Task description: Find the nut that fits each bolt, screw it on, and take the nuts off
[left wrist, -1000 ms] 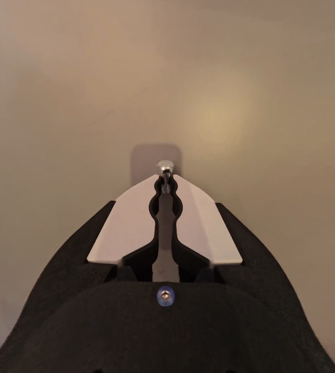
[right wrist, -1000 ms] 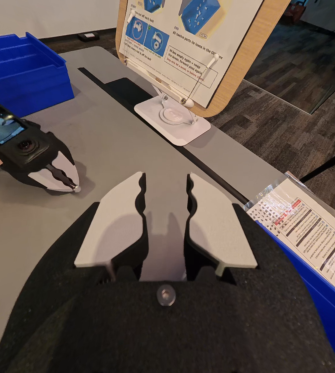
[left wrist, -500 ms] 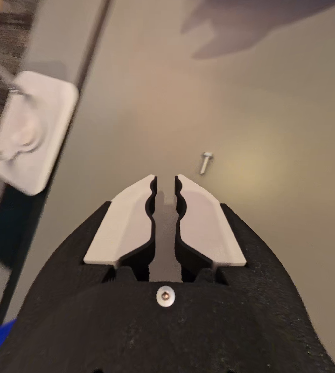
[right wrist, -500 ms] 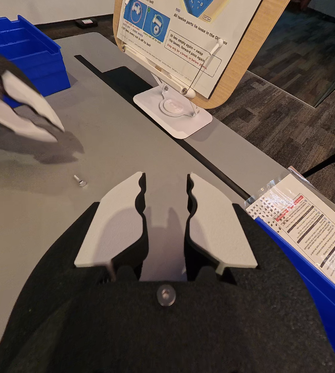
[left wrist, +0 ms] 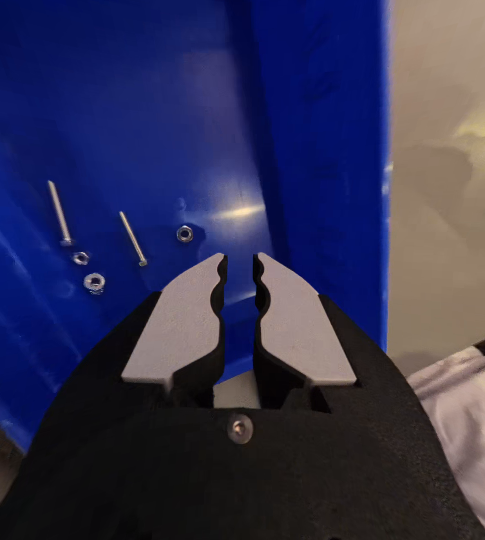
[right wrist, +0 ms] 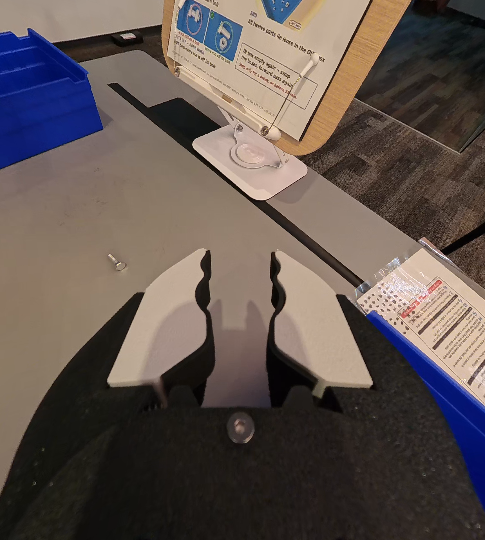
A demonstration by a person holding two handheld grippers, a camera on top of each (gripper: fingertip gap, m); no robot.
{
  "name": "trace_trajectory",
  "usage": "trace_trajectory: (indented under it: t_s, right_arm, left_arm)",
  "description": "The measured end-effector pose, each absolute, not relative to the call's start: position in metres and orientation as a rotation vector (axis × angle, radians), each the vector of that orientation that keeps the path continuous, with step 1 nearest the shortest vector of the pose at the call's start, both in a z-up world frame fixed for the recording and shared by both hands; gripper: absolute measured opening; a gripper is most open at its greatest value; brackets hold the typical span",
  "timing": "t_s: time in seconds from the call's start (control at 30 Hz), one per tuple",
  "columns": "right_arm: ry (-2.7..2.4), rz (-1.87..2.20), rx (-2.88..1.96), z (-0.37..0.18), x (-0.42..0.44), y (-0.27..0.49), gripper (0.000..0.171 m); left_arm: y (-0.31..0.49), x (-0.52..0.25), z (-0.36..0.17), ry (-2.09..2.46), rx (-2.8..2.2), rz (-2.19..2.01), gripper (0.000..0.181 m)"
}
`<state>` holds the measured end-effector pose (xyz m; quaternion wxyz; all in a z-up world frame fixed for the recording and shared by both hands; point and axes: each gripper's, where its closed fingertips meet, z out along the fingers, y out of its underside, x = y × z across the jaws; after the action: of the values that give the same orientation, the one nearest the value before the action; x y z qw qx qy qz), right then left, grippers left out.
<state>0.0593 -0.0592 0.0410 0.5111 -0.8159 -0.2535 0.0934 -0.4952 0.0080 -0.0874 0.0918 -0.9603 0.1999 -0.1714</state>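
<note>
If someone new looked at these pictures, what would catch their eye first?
Probably the blue bin filling the left wrist view, with two long bolts and three loose nuts on its floor. Next, the short bolt lying alone on the grey table, left of the open right gripper.

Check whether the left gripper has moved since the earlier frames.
Yes. The left gripper left the short silver bolt on the grey table and swung over the blue plastic bin.

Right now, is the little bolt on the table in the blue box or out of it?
Out. The short bolt lies alone on the grey table, apart from the blue box.
</note>
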Motion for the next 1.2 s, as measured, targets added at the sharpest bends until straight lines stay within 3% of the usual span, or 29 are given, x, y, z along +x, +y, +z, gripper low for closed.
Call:
trace_trajectory:
  t_s: [0.33, 1.2]
  right_arm:
    - [-0.592, 0.236, -1.966, 0.040, 0.065, -0.059, 0.038]
    - [-0.589, 0.239, -1.959, 0.044, 0.070, -0.062, 0.037]
  left_arm:
    - [0.031, -0.513, -0.128, 0.679, -2.918, -0.205, 0.034]
    - [0.030, -0.527, -0.149, 0.771, -2.968, -0.098, 0.017]
